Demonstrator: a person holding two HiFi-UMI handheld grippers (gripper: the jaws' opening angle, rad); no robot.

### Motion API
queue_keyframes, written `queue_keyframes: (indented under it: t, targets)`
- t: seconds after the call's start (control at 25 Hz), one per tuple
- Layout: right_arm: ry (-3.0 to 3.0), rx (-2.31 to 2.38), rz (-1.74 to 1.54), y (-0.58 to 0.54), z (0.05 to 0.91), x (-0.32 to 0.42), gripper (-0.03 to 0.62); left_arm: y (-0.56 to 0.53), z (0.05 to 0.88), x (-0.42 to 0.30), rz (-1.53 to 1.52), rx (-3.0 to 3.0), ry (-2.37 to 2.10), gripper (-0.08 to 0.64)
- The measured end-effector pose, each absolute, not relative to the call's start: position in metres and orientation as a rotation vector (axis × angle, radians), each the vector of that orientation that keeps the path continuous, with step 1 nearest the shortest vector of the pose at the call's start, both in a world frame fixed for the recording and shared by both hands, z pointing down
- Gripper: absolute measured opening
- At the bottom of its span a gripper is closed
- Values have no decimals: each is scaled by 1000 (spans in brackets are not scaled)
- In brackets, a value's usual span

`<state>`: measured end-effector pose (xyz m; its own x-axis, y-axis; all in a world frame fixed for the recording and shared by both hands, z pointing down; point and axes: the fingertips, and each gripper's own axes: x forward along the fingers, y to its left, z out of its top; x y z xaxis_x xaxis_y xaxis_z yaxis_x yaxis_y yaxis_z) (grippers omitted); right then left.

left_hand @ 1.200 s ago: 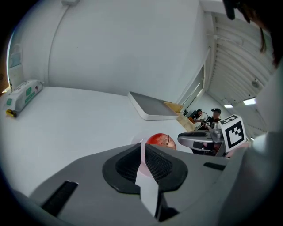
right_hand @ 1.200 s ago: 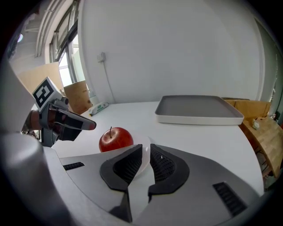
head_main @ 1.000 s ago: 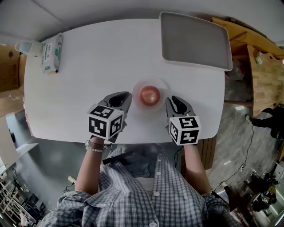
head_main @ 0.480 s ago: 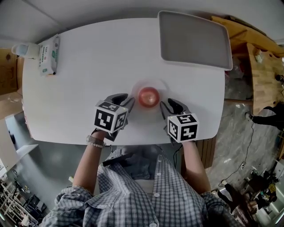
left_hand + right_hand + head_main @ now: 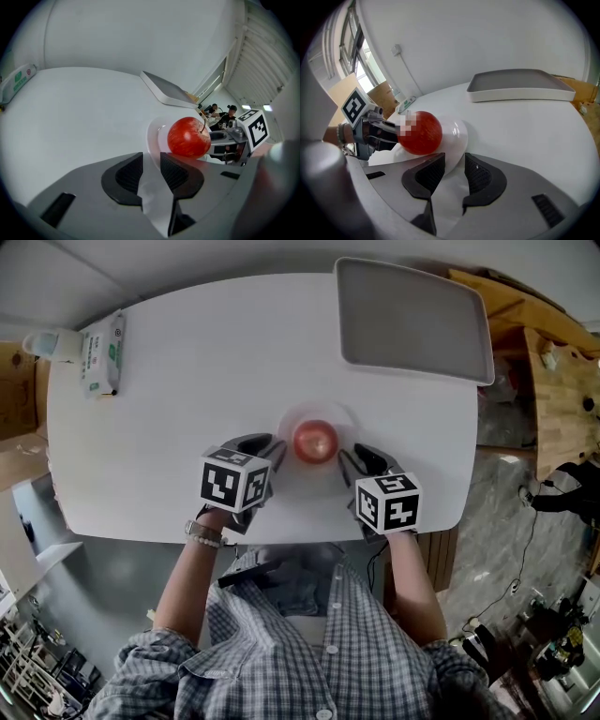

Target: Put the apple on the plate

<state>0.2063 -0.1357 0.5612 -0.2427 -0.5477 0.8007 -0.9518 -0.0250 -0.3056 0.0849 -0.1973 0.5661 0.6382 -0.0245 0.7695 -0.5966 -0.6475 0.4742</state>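
Both grippers dipped lower beside the plate. Left gripper jaws just popped open, right gripper gapes too, neither pinching anything. One apple sits on the one plate, near the table's front edge. One tray far right, one wipes pack far left, loads of bare tabletop between.

Open tabletop across the middle, tray far right, wipes pack far left, apple close between left tool and right tool

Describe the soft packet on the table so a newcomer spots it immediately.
Start at the white table and go to its far left corner, across from the grey tray. The packet lies flat there, white with green print, unlike the small pale container beside it.
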Motion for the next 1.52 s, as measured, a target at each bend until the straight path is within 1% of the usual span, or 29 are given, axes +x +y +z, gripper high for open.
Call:
queue_keyframes:
  t: [0.12,0.16,0.28,0.6,1.04,1.52]
  targets:
    - [-1805,1591,1233,-137,563,204,114,-196,568,85,974,2094,-481,101]
    - [-1804,1602,1244,-137,563,205,114,-196,568,86,963,2080,-479,83]
    - [-1802,1636,1299,-138,563,208,110,-195,568,87,919,2055,-473,81]
    - [-1746,1703,1509,-138,566,211,78,-199,570,85,930,2032,-538,74]
    - [-1677,1749,1533,-140,556,221,58,-197,570,91,967,1940,-522,57]
    - [-1648,1780,1591,-140,549,234,55,-198,560,102,974,1903,-496,48]
